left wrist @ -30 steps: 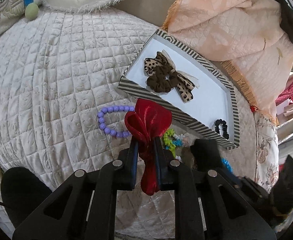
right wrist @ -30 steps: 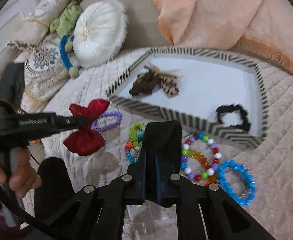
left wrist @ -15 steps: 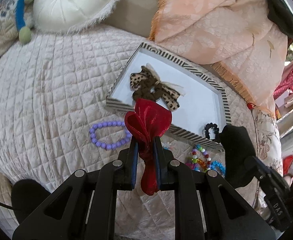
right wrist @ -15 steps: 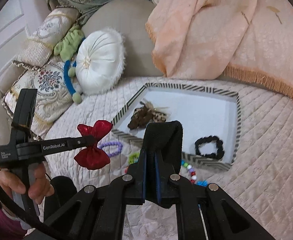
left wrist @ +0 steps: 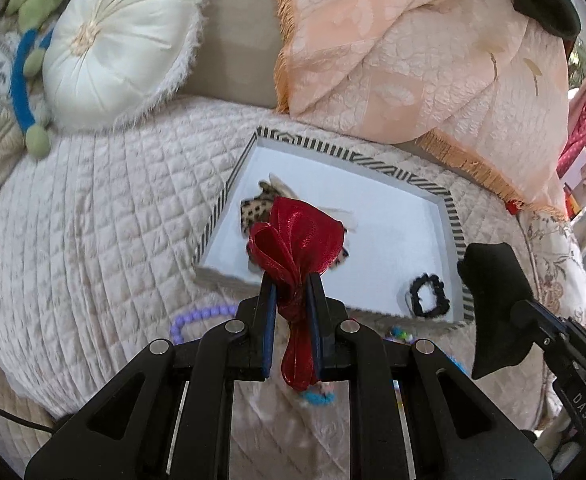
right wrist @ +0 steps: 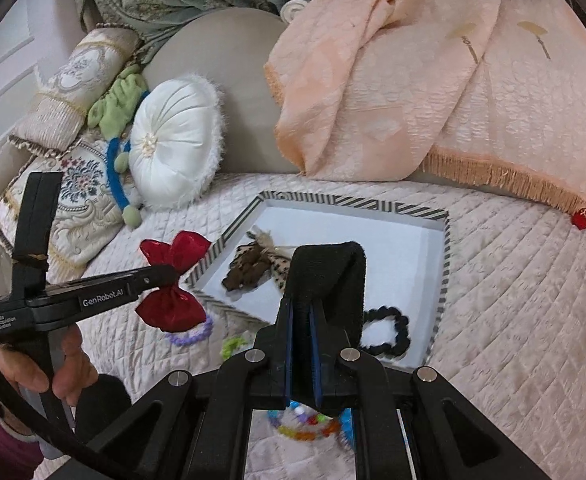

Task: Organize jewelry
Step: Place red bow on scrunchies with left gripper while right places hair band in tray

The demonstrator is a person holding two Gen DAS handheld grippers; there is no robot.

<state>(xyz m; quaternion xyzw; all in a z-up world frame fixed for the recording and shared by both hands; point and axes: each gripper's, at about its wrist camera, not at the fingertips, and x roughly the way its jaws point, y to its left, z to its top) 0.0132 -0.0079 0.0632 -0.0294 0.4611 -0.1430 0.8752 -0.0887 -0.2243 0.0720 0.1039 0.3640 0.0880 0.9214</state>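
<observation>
My left gripper (left wrist: 291, 292) is shut on a red satin bow (left wrist: 297, 236) and holds it in the air near the left corner of the striped tray (left wrist: 433, 188). The bow also shows in the right wrist view (right wrist: 173, 280), left of the tray (right wrist: 447, 248). In the tray lie a leopard-print bow scrunchie (right wrist: 253, 266) and a black scrunchie (right wrist: 389, 332). My right gripper (right wrist: 305, 320) is shut on a black fabric band (right wrist: 329, 276), above the tray's near edge. Bead bracelets lie on the quilt: a purple one (right wrist: 191, 336), a green one (right wrist: 233, 346), a multicolour one (right wrist: 305, 430).
A white round cushion (right wrist: 173, 140), a green and blue soft toy (right wrist: 119, 108) and patterned pillows (right wrist: 73, 196) sit at the back left. A peach fringed blanket (right wrist: 413, 92) drapes behind the tray. The quilted bed cover (right wrist: 533, 320) extends right.
Both grippers have risen and drawn back from the bed. The left gripper has carried the red bow toward the tray's left corner, now covering the leopard scrunchie in its view.
</observation>
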